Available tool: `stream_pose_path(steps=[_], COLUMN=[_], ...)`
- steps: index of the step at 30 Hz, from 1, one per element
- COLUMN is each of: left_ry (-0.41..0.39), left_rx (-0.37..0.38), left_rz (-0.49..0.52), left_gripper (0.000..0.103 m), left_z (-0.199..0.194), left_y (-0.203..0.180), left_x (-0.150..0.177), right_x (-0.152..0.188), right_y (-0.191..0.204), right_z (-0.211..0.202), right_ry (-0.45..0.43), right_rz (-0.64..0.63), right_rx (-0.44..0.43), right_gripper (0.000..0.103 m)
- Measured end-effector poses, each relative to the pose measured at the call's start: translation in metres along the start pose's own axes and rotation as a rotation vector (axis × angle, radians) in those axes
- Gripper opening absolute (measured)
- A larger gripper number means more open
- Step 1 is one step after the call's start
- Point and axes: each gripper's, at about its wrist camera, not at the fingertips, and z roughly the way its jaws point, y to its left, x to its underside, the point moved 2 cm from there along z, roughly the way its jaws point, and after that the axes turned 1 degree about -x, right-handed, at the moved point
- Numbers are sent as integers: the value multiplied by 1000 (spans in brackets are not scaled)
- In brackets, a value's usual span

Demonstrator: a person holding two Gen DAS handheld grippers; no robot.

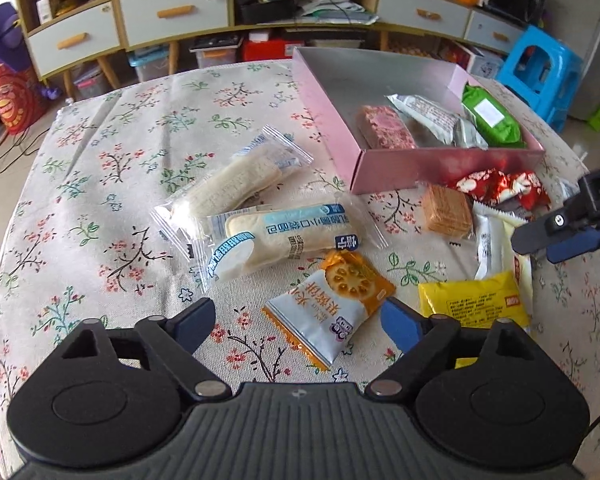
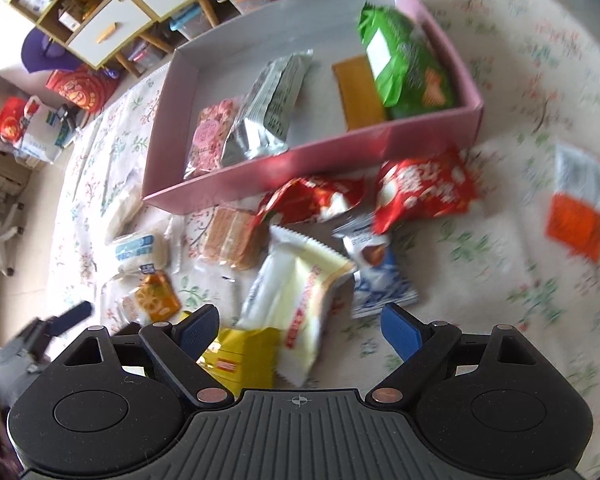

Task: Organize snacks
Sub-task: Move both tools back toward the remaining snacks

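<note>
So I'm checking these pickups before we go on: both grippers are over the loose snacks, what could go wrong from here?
1. The left gripper straddles the orange-and-white biscuit packet; its right pad sits by the yellow packet and may catch it too.
2. The right gripper hangs over the overlapping cream wrapper and yellow packet, so it may lift two.
3. The grippers are close together and could bump.
</note>
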Motion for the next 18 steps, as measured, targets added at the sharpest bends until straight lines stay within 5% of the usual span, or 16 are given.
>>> stream_pose_path(steps=[5,13,18], left_ry=[-1,-25,-25], left_rx=[35,40,47], left_rz=[67,171,196], left_gripper=[73,71,62], left_z=[7,7,6], left_y=[0,-8,-13], left_x=[4,7,5], right_x=[-1,-5,-2], right_y=[5,16,26], right_z=[12,21,25], right_ry=[9,-59,-114], right_rz=[25,-9,-61], right_rx=[-4,49,106], right_gripper=[88,68,67])
